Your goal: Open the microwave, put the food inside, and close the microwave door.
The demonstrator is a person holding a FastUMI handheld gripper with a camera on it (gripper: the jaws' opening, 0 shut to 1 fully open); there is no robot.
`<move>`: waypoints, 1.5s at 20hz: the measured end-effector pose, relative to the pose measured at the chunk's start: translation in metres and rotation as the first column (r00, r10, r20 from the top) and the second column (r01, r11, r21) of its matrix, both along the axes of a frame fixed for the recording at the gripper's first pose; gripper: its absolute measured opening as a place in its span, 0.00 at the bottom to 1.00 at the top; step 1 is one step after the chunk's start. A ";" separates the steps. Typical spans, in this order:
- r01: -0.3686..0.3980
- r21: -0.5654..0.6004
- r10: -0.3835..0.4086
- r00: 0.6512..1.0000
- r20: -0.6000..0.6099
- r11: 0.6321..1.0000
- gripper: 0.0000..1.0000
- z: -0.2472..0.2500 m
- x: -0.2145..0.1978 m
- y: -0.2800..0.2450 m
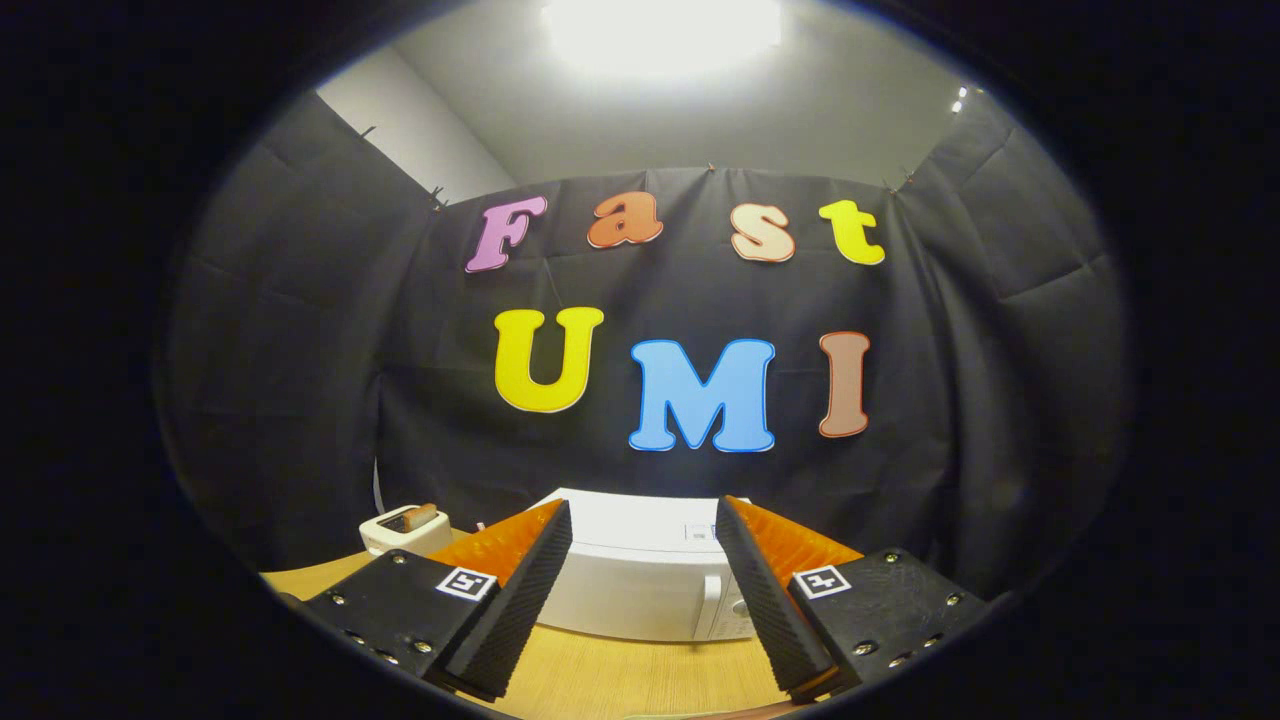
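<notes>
Wooden table (610, 680): pale wood grain, carrying everything here; a bare strip lies between the jaws and the microwave.
Microwave (620, 580): white box standing on the table just ahead of the jaws and framed between them, door shut, so the opening step is, as I judge it, not yet begun.
Gripper (640, 590): held level and aimed at the microwave front; the jaws stand wide apart with nothing between them, and neither touches anything.
Toaster (405, 528): small white one beyond the left jaw, near the microwave's left side, with a browned slice (420, 516) standing up out of its slot; this slice looks like the food to move later, though I cannot be sure.
Door handle (711, 603): upright white bar at the right of the door, beside the control panel, just inside the right jaw.
Doing it well: shift the jaws rightward until the handle sits between them, keep them upright so they straddle the bar, close squarely on it, then pull back along an arc about the left hinge.
Risk: a straight tug may drag the light microwave across the table.
</notes>
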State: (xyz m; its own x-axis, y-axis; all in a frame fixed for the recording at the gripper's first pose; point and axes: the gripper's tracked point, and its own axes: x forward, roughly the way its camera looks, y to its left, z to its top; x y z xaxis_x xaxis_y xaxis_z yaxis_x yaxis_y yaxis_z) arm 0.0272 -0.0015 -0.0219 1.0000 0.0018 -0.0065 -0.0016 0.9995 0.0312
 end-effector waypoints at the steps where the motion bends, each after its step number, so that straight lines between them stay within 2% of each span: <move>1: 0.008 -0.003 -0.008 1.000 -0.006 1.000 0.93 -0.006 0.004 -0.004; 5: 0.033 -0.006 -0.033 0.999 -0.032 0.999 0.93 -0.043 0.021 -0.018; 12: 0.029 0.014 -0.028 0.996 -0.082 0.999 0.93 -0.116 0.053 -0.033; 15: 0.035 0.031 -0.031 0.993 -0.112 0.999 0.93 -0.150 0.071 -0.041; 19: 0.089 0.017 -0.086 0.987 -0.137 0.996 0.93 -0.189 0.101 -0.060; 22: 0.080 0.008 -0.077 0.982 -0.171 0.997 0.93 -0.219 0.120 -0.060; 27: 0.080 -0.003 -0.080 0.984 -0.159 0.997 0.92 -0.247 0.142 -0.059; 30: 0.092 -0.007 -0.092 0.983 -0.158 0.996 0.88 -0.264 0.150 -0.059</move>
State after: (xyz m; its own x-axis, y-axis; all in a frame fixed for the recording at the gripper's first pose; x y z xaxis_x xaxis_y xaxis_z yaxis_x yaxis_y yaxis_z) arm 0.1772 -0.0607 -0.2859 0.9822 -0.0901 -0.1648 0.0954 0.9951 0.0244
